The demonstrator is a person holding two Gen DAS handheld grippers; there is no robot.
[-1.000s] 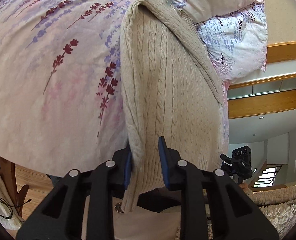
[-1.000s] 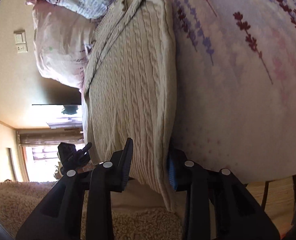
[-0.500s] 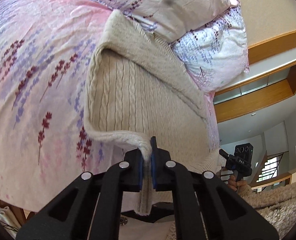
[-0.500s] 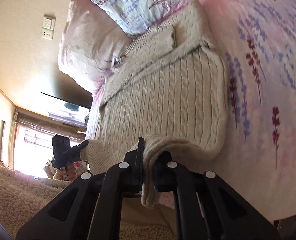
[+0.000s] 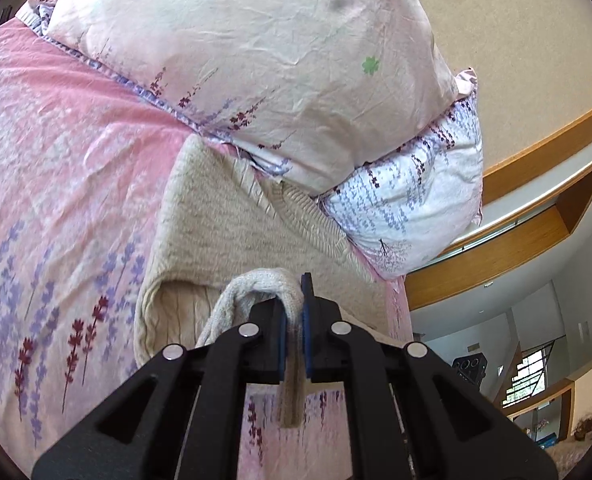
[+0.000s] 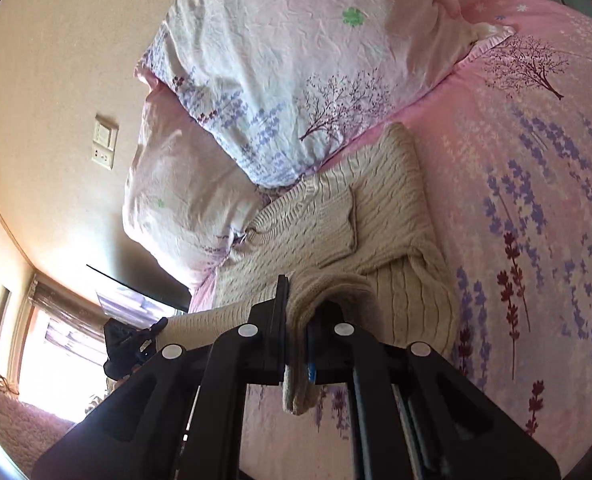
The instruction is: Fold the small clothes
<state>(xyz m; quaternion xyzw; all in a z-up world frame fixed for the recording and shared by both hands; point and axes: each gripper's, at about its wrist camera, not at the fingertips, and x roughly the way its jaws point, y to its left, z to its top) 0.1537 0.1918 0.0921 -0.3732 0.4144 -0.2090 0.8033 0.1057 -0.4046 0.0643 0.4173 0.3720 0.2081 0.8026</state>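
A cream cable-knit sweater [image 5: 216, 232] lies on the pink floral bed, its far end against the pillows; it also shows in the right wrist view [image 6: 392, 216]. My left gripper [image 5: 293, 320] is shut on the sweater's near hem, which loops up over the left finger and hangs below. My right gripper [image 6: 296, 324] is shut on the other hem corner, lifted and curled over toward the pillows. The other gripper [image 6: 130, 346] shows small at the left of the right wrist view.
Two floral pillows [image 5: 256, 60] [image 5: 412, 208] lie stacked at the head of the bed against the wall. The pink lavender-print bedspread [image 5: 56, 160] [image 6: 536, 200] spreads to either side of the sweater. A wall switch [image 6: 105, 147] is behind.
Both grippers closed on the sweater's hem corners, lifted them and carried them forward toward the pillows, so the lower part of the sweater folds over the upper part.
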